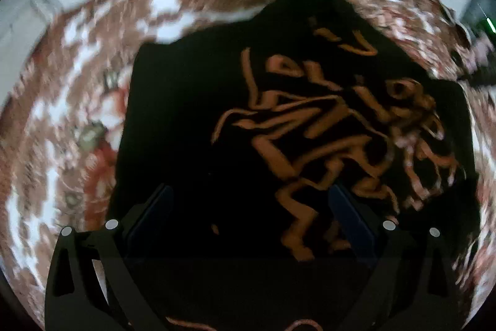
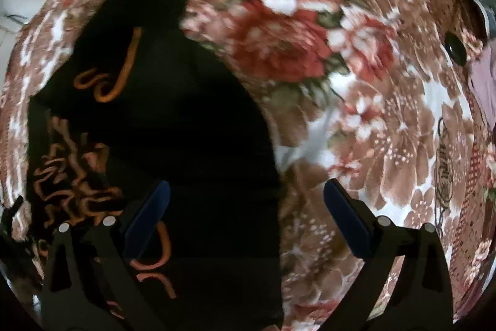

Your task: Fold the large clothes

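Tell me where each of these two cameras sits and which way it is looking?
Left wrist: on the left gripper, looking steeply down at a black garment with orange squiggle print; only its open fingers show.
Right wrist: on the right gripper, looking down at the garment's edge and a floral red-brown blanket; open fingers show.
Shared: garment and blanket.

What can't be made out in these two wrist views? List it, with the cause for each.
- Black garment: left wrist view is motion-blurred, so its orange lettering cannot be read.
- Garment's lower edge: hidden behind the left gripper and cut by the frame.
- Right wrist view: the garment is too dark to show folds or seams.
- Small dark round object on the floral blanket: too small and distorted at the edge to identify.
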A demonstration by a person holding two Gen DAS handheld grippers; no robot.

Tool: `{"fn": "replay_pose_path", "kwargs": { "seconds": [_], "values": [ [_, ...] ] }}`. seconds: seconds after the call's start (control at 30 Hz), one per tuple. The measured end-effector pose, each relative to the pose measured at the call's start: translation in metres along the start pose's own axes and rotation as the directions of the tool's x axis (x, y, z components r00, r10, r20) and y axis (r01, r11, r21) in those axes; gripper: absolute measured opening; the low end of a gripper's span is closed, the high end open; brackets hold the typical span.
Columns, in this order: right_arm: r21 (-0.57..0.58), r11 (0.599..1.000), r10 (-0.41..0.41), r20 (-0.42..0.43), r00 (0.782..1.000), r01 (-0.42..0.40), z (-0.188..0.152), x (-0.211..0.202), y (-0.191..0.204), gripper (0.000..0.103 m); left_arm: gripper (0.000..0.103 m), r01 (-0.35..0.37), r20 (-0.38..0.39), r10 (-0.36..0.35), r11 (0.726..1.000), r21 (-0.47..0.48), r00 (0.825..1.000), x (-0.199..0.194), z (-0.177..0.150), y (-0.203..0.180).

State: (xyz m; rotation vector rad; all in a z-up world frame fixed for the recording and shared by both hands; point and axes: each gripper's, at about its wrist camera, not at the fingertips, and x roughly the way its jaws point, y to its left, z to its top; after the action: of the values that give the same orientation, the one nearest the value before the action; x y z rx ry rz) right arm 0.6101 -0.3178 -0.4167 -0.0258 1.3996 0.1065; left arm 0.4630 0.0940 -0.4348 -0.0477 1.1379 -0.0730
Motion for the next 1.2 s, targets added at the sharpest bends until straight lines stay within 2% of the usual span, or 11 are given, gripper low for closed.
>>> {"fn": "replay_pose_path", "kwargs": {
  "seconds": [0.13, 0.2, 0.27, 0.33, 0.43, 0.7, 0.9, 0.97, 1.0, 1.03, 1.2],
  "values": [
    [0.023, 1.0, 0.001, -0.02, 1.0, -0.001, -0.005, 0.022, -0.007, 0.095, 0.086, 0.071, -0.105, -0.069, 0.997, 0.018, 0.992, 0.037, 0.006, -0.004],
    [0.02, 0.999, 0.04, -0.037, 0.998, -0.039, -0.007, 0.034, -0.007, 0.072, 0.074, 0.057, -0.103, -0.051, 0.996, 0.062, 0.993, 0.048, 0.005, -0.013],
    [0.025, 0.996, 0.092, -0.048, 0.995, -0.091, -0.009, 0.043, -0.007, 0.038, 0.043, 0.048, -0.092, -0.043, 0.998, 0.052, 0.995, 0.052, 0.005, -0.012],
    [0.006, 0.994, 0.111, -0.041, 0.993, -0.111, -0.01, 0.047, -0.004, 0.026, 0.024, 0.082, -0.09, -0.081, 0.997, 0.006, 0.993, 0.048, 0.007, -0.005],
    [-0.035, 0.993, 0.117, 0.02, 0.993, -0.117, -0.012, 0.036, -0.001, 0.019, 0.02, 0.104, -0.065, -0.104, 0.995, 0.005, 0.992, 0.037, 0.016, -0.003],
    [-0.161, 0.981, 0.131, 0.16, 0.978, -0.105, -0.001, -0.027, 0.01, 0.018, 0.02, 0.07, 0.051, -0.073, 0.996, 0.046, 0.996, -0.013, 0.059, 0.005],
    [-0.232, 0.973, 0.022, 0.138, 0.99, 0.011, -0.009, 0.046, 0.016, 0.022, 0.023, 0.054, -0.053, -0.05, 0.995, 0.084, 0.997, 0.051, 0.038, 0.003],
    [-0.204, 0.979, 0.023, 0.165, 0.986, 0.011, -0.014, 0.056, 0.009, 0.032, 0.035, 0.034, -0.022, -0.032, 0.996, 0.08, 0.999, 0.057, 0.032, 0.001],
    [-0.188, 0.982, 0.021, 0.177, 0.984, 0.013, -0.015, 0.056, 0.005, 0.036, 0.057, 0.02, -0.018, -0.018, 0.997, 0.075, 1.0, 0.06, 0.03, 0.001],
    [-0.191, 0.981, 0.002, 0.192, 0.981, 0.036, -0.018, 0.055, 0.004, 0.045, 0.067, 0.017, -0.017, -0.016, 0.997, 0.07, 1.0, 0.061, 0.029, 0.002],
    [-0.239, 0.96, -0.077, 0.271, 0.96, 0.144, -0.031, 0.029, 0.008, 0.071, 0.086, 0.015, 0.06, -0.019, 0.997, 0.074, 0.998, 0.037, 0.026, 0.013]
  ]
}}
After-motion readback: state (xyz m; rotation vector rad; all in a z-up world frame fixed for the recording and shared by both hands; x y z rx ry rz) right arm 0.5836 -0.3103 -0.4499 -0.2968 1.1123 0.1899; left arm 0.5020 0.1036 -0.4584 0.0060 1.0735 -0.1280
